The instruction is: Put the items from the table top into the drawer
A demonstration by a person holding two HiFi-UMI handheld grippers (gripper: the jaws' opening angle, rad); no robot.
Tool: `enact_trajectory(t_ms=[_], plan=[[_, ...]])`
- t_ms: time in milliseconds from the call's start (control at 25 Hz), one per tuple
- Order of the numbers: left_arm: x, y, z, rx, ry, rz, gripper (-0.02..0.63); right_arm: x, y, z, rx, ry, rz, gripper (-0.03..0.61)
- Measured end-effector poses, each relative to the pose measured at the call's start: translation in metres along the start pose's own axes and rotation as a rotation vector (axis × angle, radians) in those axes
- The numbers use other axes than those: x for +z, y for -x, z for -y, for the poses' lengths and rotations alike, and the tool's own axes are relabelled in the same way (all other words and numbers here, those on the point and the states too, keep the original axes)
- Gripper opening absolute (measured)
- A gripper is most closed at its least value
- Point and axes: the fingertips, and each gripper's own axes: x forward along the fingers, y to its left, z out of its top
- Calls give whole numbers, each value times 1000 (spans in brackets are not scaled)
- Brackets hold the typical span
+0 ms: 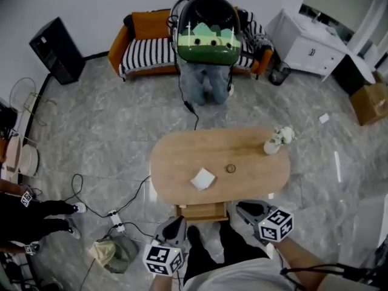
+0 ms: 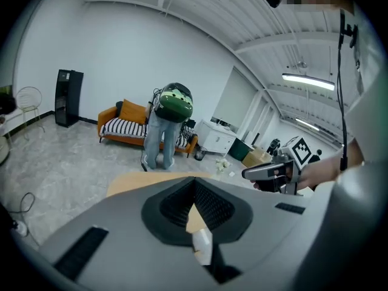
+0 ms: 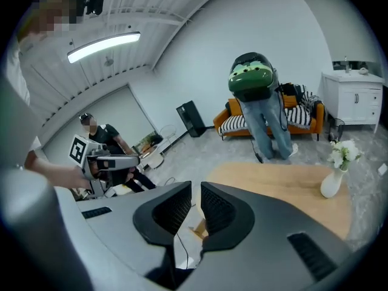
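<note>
Left gripper (image 1: 177,222): jaws pressed together, empty
Right gripper (image 1: 244,208): jaws closed, empty
Drawer (image 1: 200,211): mostly hidden under table (image 1: 176,156)
Round item (image 1: 230,168): too small to identify

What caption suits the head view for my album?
Left gripper and right gripper near the open drawer of a wooden table holding white square item, small round item, flower vase.

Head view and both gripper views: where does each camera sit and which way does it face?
Head view: on the head, steeply down at table; left gripper, right gripper at bottom.
Left gripper view: along its jaws across table; right gripper shows.
Right gripper view: along its jaws across table; left gripper shows.
Shared: table, sofa, backpack.
</note>
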Motion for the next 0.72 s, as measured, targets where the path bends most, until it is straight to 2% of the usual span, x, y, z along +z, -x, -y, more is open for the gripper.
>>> enact_trajectory(t_ms=[40, 120, 480, 720], plan=[[-3, -4, -2, 13, 9, 3, 0, -2, -7, 7, 10, 6, -17, 56], [-9, -13, -6, 38, 29, 6, 0, -7, -22, 20, 27, 17, -52, 115], [-50, -49, -43, 108, 98, -19, 0, -30, -98, 59, 77, 66, -156, 137], [-75, -69, -63, 129, 122, -21, 0, -65, -140, 86, 63, 101, -223, 179]])
